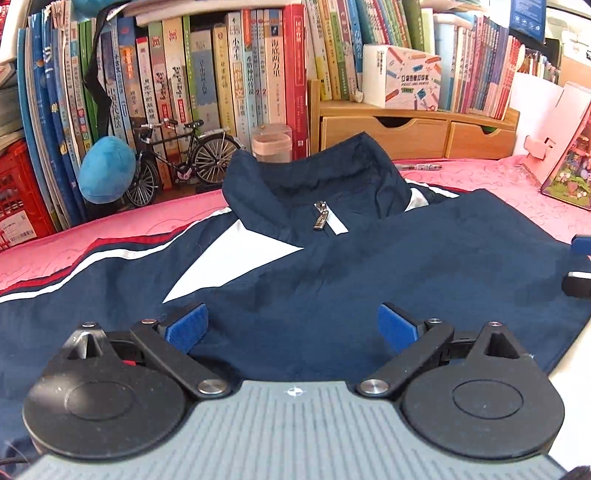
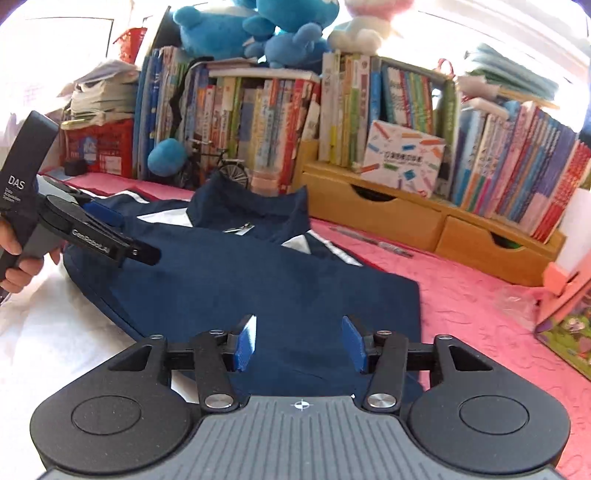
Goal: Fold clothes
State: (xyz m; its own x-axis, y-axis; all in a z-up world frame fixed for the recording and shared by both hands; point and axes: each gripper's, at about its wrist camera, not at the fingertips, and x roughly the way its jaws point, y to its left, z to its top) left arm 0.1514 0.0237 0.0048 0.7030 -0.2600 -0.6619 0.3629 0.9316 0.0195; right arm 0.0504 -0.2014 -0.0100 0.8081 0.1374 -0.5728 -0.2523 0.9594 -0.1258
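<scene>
1. Jacket (image 1: 332, 266), navy with white and red stripes, spread flat on pink-covered surface (image 1: 92, 236), collar raised toward row of books (image 1: 207, 74).
2. Left hand-held gripper (image 1: 291, 326) hovering over jacket's chest, blue pads spread apart, nothing between them.
3. Right hand-held gripper (image 2: 299, 341) likewise parted and empty, above jacket's near right edge.
4. Only in right wrist view: person's hand (image 2: 16, 254) around left tool's handle, plush toys (image 2: 258, 26) atop books, jacket's folded right side.
5. Only in left wrist view: zipper pull (image 1: 320, 218) sharply, toy bicycle (image 1: 181, 162) in full.
6. Cut off: jacket's hem and left sleeve end; right tool only a sliver at left view's edge.
</scene>
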